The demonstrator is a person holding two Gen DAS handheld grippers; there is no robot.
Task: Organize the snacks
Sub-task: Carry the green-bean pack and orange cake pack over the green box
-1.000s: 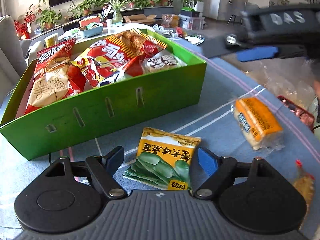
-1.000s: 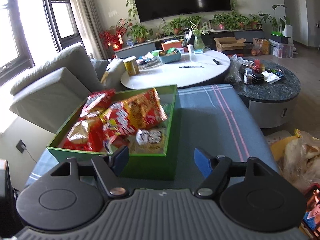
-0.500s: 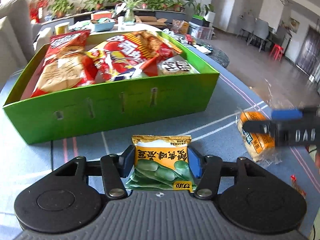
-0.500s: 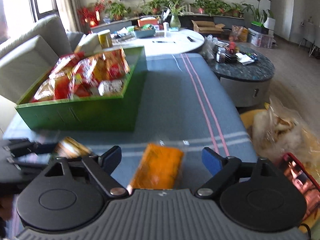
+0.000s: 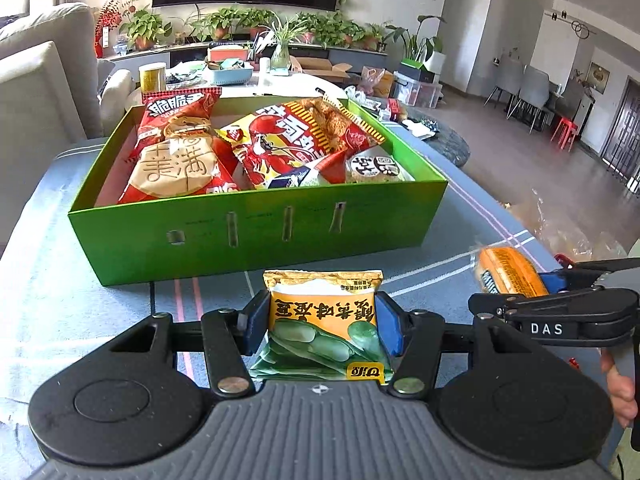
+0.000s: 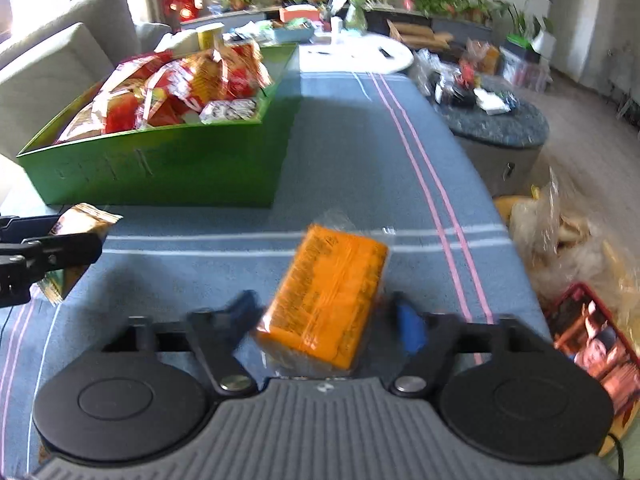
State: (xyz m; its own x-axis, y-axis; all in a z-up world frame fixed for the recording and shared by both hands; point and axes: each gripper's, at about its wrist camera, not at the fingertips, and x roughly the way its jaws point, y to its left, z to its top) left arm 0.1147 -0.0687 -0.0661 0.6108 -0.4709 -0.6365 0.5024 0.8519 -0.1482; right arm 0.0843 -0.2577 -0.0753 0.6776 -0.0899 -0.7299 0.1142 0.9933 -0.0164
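Left tongs (image 5: 322, 328) clamped on yellow-green bean snack packet (image 5: 325, 332), blue pads pressed to both its side edges, lower centre of frame; jaws just closed in, packet between them. Green box (image 5: 256, 232) beyond, centre of frame, on blue striped surface (image 5: 60, 280), loaded with red snack bags (image 5: 180, 152). Right tongs (image 6: 328, 324) standing wide, lower centre of right wrist view; orange wrapped snack block (image 6: 328, 296) lying tilted on surface between the blue pads, gap visible on right side, left side too blurred to judge contact. Clear plastic bag (image 6: 568, 240) at right edge
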